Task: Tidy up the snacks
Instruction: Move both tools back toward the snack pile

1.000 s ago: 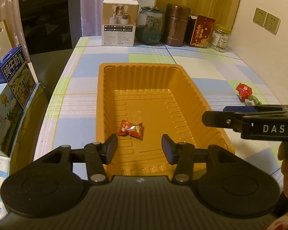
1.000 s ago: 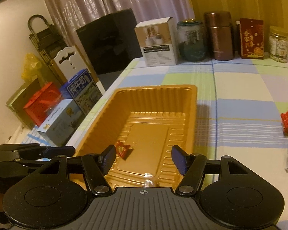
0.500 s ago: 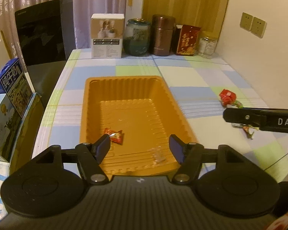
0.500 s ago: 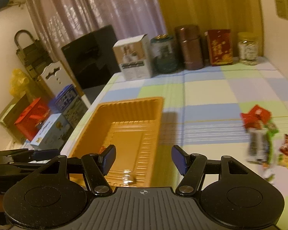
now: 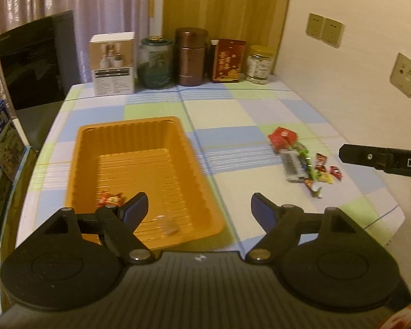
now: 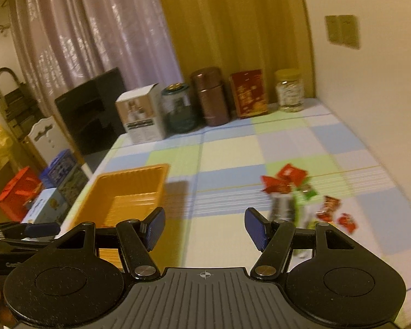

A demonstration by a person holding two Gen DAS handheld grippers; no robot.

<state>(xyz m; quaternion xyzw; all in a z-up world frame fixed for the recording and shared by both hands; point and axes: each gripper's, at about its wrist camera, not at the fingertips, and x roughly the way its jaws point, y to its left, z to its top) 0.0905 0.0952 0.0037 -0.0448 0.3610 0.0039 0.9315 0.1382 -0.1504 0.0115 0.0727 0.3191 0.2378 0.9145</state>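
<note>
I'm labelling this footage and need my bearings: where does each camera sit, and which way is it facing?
Left wrist: on the left gripper, facing across the table at the orange tray; its open fingers show, and the right gripper enters at right.
Right wrist: on the right gripper, facing the loose snacks; open fingers show, left gripper at lower left.
Shared: tray, snacks, back-row jars.

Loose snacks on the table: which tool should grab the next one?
Right, probably. The right tool is open beside the snack pile; the left tool sits by the orange tray.
</note>
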